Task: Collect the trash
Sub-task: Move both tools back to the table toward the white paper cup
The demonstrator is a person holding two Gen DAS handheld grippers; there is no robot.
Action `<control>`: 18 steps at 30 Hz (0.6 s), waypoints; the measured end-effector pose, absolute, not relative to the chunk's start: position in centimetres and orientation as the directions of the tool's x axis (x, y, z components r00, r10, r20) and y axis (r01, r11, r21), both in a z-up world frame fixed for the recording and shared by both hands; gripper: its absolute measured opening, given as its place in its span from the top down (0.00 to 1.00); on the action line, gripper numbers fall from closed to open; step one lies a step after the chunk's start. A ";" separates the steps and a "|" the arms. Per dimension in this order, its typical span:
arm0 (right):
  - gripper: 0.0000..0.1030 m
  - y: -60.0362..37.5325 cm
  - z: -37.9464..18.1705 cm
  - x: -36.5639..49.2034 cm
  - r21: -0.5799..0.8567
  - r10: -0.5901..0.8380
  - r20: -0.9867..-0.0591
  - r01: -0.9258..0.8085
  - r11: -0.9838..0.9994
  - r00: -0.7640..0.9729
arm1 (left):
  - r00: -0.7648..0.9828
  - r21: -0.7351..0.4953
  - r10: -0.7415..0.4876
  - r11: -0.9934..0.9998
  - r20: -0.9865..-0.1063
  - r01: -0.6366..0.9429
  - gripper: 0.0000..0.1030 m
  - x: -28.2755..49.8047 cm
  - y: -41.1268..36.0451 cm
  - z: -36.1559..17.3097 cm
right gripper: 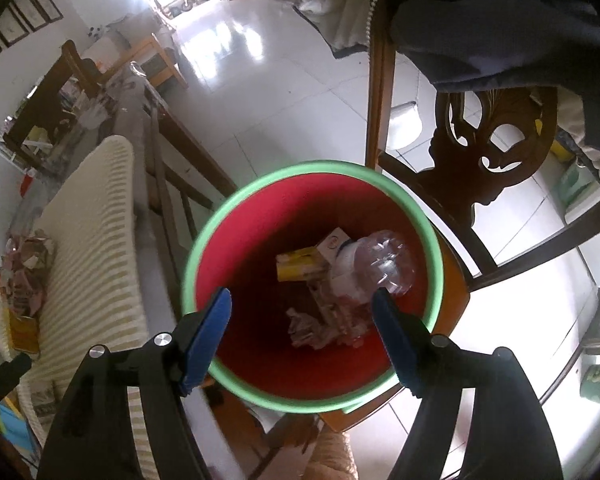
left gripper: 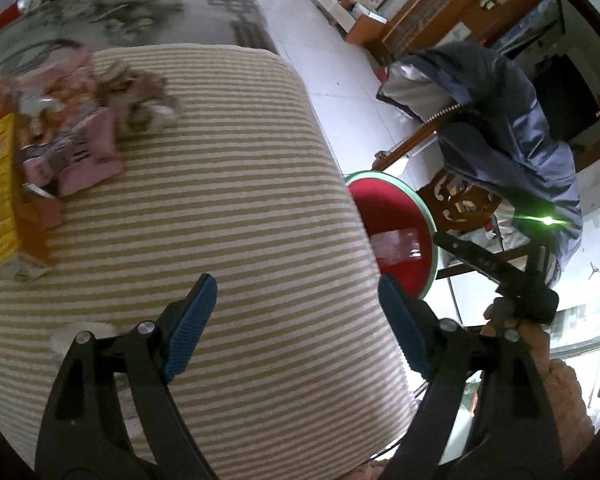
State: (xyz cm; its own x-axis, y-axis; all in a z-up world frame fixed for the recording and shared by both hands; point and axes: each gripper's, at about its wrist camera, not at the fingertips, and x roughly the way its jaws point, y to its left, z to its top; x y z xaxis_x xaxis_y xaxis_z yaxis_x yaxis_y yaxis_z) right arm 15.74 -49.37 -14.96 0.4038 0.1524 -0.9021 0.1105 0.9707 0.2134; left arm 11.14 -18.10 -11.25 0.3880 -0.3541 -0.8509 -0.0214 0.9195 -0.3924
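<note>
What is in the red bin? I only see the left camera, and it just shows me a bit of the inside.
Observer: A clear plastic bottle lies in the bin, next to a yellow carton.
Operator: Anything else down there?
Observer: Yes, crumpled paper sits at the bottom, nearer the camera.
Operator: Is the right gripper holding something?
Observer: No. The right gripper hangs open over the bin, with nothing between its fingers.
</note>
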 end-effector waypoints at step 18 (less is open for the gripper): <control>0.27 -30.5 -8.3 10.8 0.254 0.265 -0.829 -0.089 0.963 0.493 | 0.470 -0.396 -0.329 0.917 -0.819 -0.049 0.22 5.3 -4.2 -9.1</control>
